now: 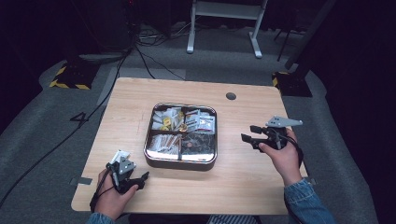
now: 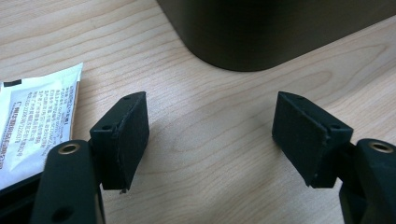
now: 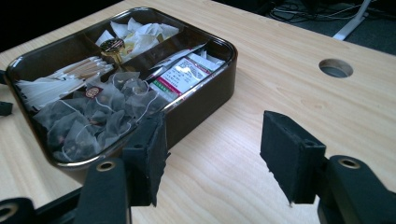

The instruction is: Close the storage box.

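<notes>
Left tongs (image 2: 210, 135) and right tongs (image 3: 212, 156) both gape empty beside the tray (image 1: 180, 161).

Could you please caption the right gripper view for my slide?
Open right gripper faces a divided tray of tea bags and sachets.

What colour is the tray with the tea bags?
Dark brown tray, shiny rim; clearest in the right gripper view.

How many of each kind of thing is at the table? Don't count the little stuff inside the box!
Metal tray: 1
Grippers: 2, the left gripper and the right gripper, both open and empty
White packet lying on the table outside the tray: 1
Total: 4
</notes>
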